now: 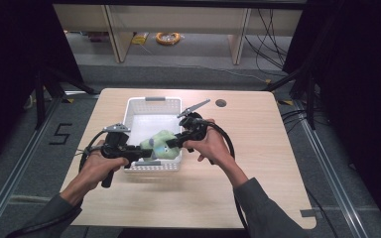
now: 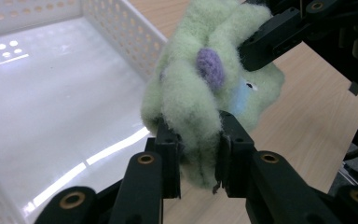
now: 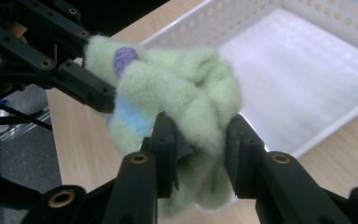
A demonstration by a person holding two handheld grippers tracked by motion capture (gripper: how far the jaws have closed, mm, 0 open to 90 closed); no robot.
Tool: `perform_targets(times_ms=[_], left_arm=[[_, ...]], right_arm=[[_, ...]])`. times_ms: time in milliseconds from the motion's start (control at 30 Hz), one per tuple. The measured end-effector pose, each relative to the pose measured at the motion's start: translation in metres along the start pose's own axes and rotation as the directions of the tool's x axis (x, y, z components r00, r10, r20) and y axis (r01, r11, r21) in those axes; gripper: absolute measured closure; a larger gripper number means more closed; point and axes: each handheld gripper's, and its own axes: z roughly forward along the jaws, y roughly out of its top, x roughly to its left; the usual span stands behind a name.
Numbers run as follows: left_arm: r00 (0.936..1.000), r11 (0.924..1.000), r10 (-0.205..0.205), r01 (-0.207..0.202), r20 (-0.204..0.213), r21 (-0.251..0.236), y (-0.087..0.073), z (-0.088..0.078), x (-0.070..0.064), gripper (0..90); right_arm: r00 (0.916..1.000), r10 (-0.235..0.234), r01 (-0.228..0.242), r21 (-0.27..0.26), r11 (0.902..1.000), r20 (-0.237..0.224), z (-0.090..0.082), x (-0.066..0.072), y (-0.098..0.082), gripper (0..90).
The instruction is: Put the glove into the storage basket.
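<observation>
A pale green fleece sock (image 1: 161,144) with a purple dot and a light blue patch hangs bunched over the near right corner of a white perforated basket (image 1: 134,106). My left gripper (image 1: 143,150) is shut on one end of the sock (image 2: 200,107), the fleece squeezed between its black fingers (image 2: 168,147). From the right, my right gripper (image 1: 174,142) is shut on the other end of the sock (image 3: 186,102), which bulges out over its pads (image 3: 165,140). The two grippers face each other, close together, with the sock held between them above the basket's rim.
The basket (image 2: 51,116) has a bare white floor and stands on a light wooden table (image 1: 238,148). A round cable hole (image 1: 221,103) sits at the table's back right. Shelving legs and cables lie on the floor beyond the table.
</observation>
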Motion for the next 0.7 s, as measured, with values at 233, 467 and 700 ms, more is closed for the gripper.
perform_targets(times_ms=[233,467,700], left_arm=[[0.9995,0.9992,-0.023,0.024,-0.023,0.033,0.006,0.005,0.023,72.5],[0.9984,0.9969,-0.052,0.053,-0.023,0.058,0.009,0.013,0.041,72.4],[0.9969,0.9915,-0.072,0.075,-0.031,0.107,0.011,0.026,0.052,72.3]], right_arm=[[0.9995,0.030,-0.031,0.013,0.9994,0.003,0.019,-0.009,0.013,68.4],[0.9972,0.074,-0.075,0.024,0.9969,0.011,0.039,-0.022,0.018,68.4],[0.9921,0.122,-0.123,0.061,0.9905,0.032,0.052,-0.032,0.018,68.4]])
